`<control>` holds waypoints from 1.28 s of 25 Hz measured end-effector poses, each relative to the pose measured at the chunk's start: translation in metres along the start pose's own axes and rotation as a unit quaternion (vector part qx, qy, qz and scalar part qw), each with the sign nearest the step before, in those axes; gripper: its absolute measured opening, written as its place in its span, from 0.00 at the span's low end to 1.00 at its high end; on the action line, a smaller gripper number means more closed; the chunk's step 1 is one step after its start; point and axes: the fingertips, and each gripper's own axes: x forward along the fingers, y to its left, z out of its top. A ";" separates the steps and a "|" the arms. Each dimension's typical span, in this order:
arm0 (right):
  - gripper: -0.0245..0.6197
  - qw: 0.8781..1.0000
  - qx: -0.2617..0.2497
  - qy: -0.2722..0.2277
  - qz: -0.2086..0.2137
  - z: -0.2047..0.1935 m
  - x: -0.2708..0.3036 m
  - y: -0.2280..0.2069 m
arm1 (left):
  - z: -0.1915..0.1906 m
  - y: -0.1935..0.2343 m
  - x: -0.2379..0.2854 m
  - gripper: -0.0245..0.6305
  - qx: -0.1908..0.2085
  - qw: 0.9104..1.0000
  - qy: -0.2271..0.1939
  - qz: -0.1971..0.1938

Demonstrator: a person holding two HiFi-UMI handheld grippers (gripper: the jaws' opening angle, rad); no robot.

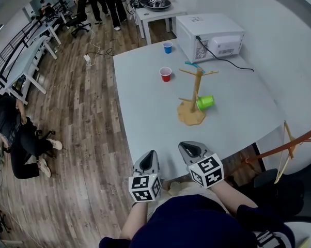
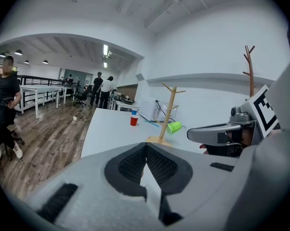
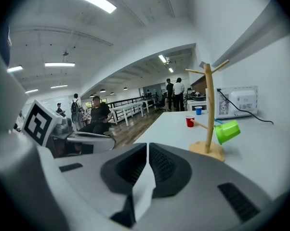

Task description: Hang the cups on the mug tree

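A wooden mug tree [image 1: 196, 89] stands on the white table [image 1: 145, 112], with a green cup [image 1: 205, 103] hanging on a low peg. A red cup [image 1: 166, 74] and a blue cup [image 1: 167, 47] stand upright farther back. My left gripper [image 1: 148, 161] and right gripper [image 1: 189, 150] are both shut and empty at the table's near edge, short of the tree. In the left gripper view the tree [image 2: 167, 110], green cup [image 2: 174, 127] and red cup [image 2: 134, 120] lie ahead. The right gripper view shows the tree [image 3: 210, 109] and green cup [image 3: 226, 131] to the right.
A white microwave [image 1: 210, 36] sits at the table's back right with its black cable trailing on the top. A teal stick [image 1: 193, 65] lies behind the tree. A wooden coat stand [image 1: 287, 146] is at my right. A seated person [image 1: 13, 133] is on the floor at left.
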 end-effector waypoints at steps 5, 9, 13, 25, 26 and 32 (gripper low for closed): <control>0.10 1.000 0.007 -0.005 -0.003 0.004 0.008 0.008 | 0.008 0.008 0.000 0.07 0.003 1.000 -0.005 -0.009; 0.10 1.000 0.010 -0.007 -0.003 0.008 0.015 0.021 | 0.014 0.017 0.000 0.07 0.003 1.000 -0.010 -0.018; 0.10 1.000 0.022 -0.014 -0.008 0.015 0.025 0.036 | 0.018 0.029 -0.001 0.07 0.009 0.999 -0.009 -0.035; 0.10 0.998 0.039 -0.023 -0.040 0.031 0.069 0.085 | 0.039 0.093 -0.013 0.07 0.025 0.998 0.005 -0.064; 0.10 0.998 0.040 -0.022 -0.043 0.033 0.074 0.089 | 0.041 0.100 -0.014 0.07 0.028 0.997 0.006 -0.066; 0.10 0.997 0.050 -0.026 -0.053 0.047 0.102 0.117 | 0.049 0.139 -0.020 0.07 0.028 0.996 0.016 -0.082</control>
